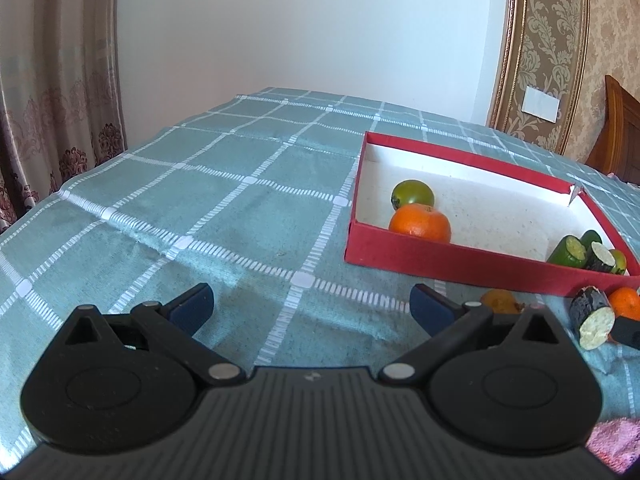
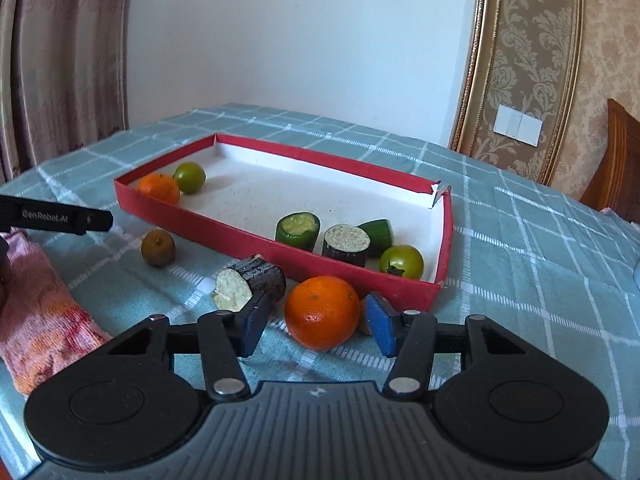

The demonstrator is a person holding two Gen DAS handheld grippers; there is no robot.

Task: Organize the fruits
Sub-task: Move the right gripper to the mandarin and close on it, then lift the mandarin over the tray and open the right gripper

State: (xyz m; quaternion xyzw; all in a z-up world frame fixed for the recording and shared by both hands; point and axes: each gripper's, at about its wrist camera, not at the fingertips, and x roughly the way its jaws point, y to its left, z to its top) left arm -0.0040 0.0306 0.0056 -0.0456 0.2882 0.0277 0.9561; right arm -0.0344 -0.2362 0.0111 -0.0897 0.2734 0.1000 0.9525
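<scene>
A red box (image 2: pixel 224 228) with a white floor lies on the checked tablecloth. It holds an orange (image 2: pixel 159 188), a green tomato (image 2: pixel 190 177), cut green and dark vegetable pieces (image 2: pixel 346 244) and a second green tomato (image 2: pixel 401 262). In front of the box lie a loose orange (image 2: pixel 322 312), a dark cut piece (image 2: pixel 250 280) and a small brown fruit (image 2: pixel 158 247). My right gripper (image 2: pixel 316 308) stands open around the loose orange, with a narrow gap at its left pad. My left gripper (image 1: pixel 311 296) is open over bare cloth, left of the box (image 1: pixel 440 264).
A pink towel (image 2: pixel 44 312) lies at the near left edge of the table. A wooden chair (image 2: pixel 616 160) stands at the far right. Curtains hang on the left, and a white wall rises behind the table.
</scene>
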